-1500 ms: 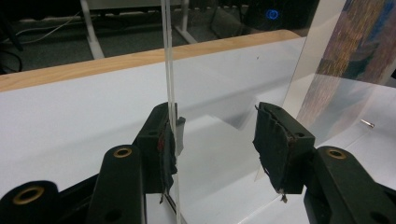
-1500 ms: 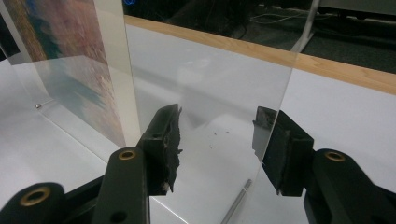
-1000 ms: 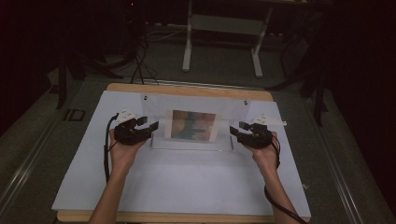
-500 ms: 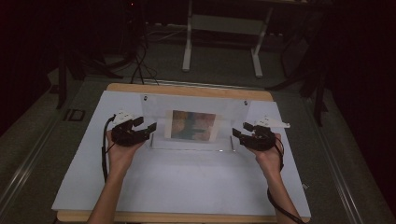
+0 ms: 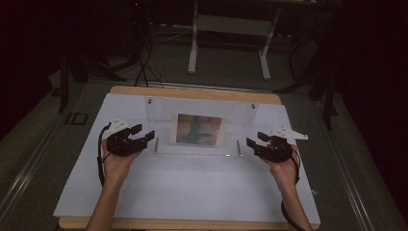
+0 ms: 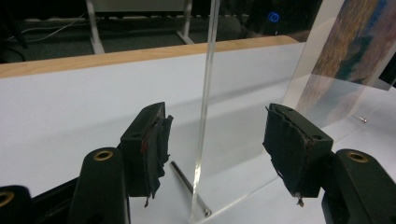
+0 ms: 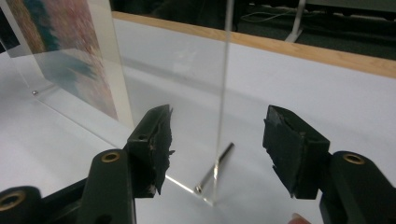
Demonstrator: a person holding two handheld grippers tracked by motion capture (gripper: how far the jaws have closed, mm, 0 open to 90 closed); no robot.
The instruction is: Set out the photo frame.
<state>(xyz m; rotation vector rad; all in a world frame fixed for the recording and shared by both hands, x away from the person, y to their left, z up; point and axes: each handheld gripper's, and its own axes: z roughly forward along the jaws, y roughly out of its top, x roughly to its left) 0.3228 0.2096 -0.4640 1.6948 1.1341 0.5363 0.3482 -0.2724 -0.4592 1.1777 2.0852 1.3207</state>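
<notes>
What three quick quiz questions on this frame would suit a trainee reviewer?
1. True or false: the left gripper is clamped on the clear acrylic frame.
2. What lies between the right gripper jaws? A) the frame's edge B) a cable C) a pen
3. What sits in the middle of the frame?

Key: 1. False; its jaws stand open, pads apart from the panel edge. 2. A, untouched. 3. A colourful picture.
</notes>
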